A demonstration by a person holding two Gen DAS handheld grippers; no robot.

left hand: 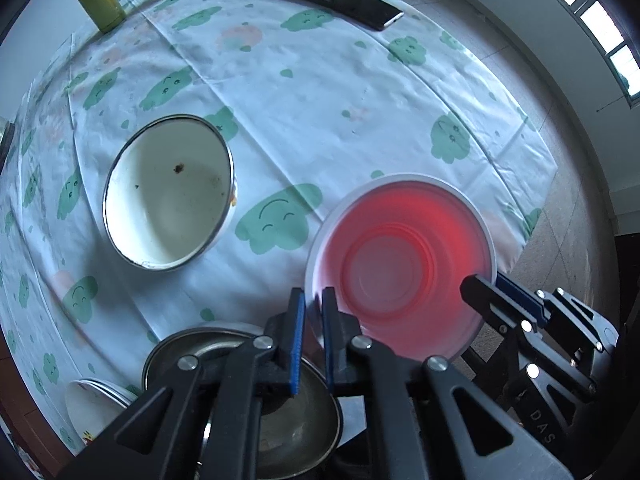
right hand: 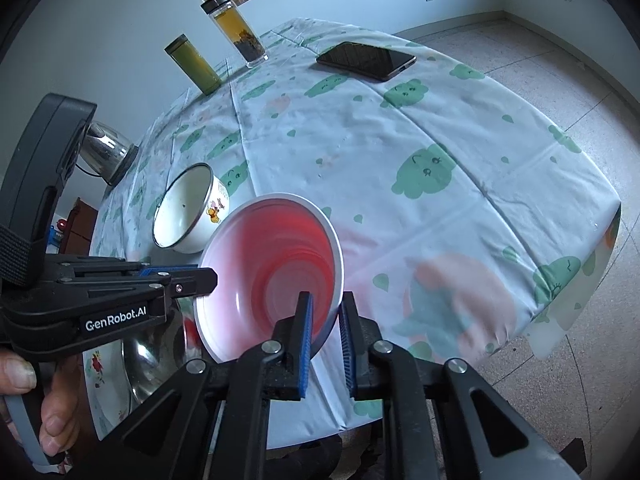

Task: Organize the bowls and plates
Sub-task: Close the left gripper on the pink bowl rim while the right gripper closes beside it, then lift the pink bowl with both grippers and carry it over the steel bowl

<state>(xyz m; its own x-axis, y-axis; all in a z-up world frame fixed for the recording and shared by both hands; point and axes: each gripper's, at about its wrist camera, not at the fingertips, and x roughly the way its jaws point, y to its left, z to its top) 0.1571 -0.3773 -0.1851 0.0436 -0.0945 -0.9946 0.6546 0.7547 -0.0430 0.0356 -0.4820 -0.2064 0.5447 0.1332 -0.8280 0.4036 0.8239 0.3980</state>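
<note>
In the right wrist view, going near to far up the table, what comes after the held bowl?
Red bowl → enamel bowl → phone → green bottle → tea bottle.

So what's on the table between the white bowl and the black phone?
Nothing but bare tablecloth with its green cloud faces. Both wrist views show that stretch from the white enamel bowl to the phone.
</note>
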